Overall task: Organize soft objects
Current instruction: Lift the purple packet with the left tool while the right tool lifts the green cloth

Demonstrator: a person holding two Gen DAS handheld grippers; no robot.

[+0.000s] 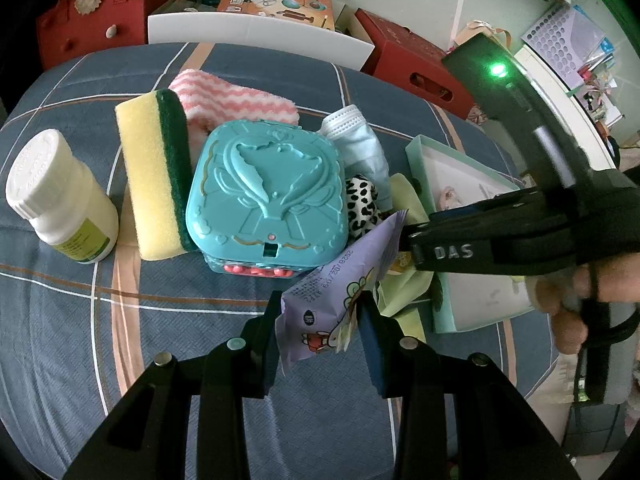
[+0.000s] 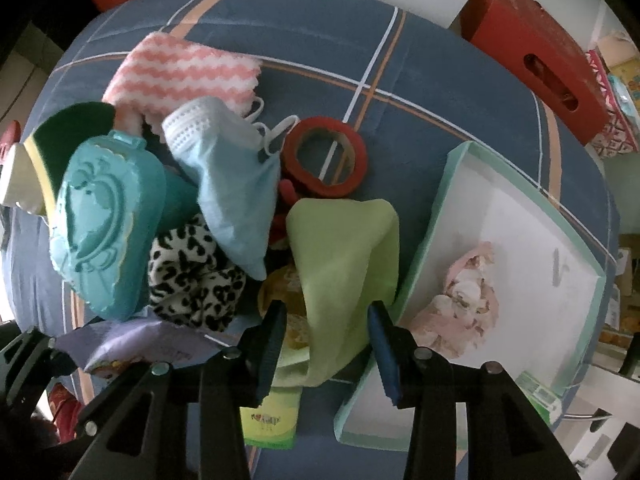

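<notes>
On the bed, barely starting: holding only what seems a pink cloth (image 2: 468, 292) in the box (image 2: 516, 184), leaving mask (image 2: 232, 188), green cloth (image 2: 344, 256) outside, right hand-held gripper (image 2: 328, 340) spreading around it, left hand-held gripper (image 1: 320, 336) pinching purple packet (image 1: 340, 292).

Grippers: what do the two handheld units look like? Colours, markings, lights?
Both are black plastic with angular, triangular-cutout arms and round silver bolt heads at the joints. The left gripper and right gripper carry flat dark-blue pads on the jaws. Seen from the left wrist view, the right unit's body shows white "DAS" lettering, a lit green LED and a grey metal rod. A bare hand grips its handle; no sleeve visible.
</notes>
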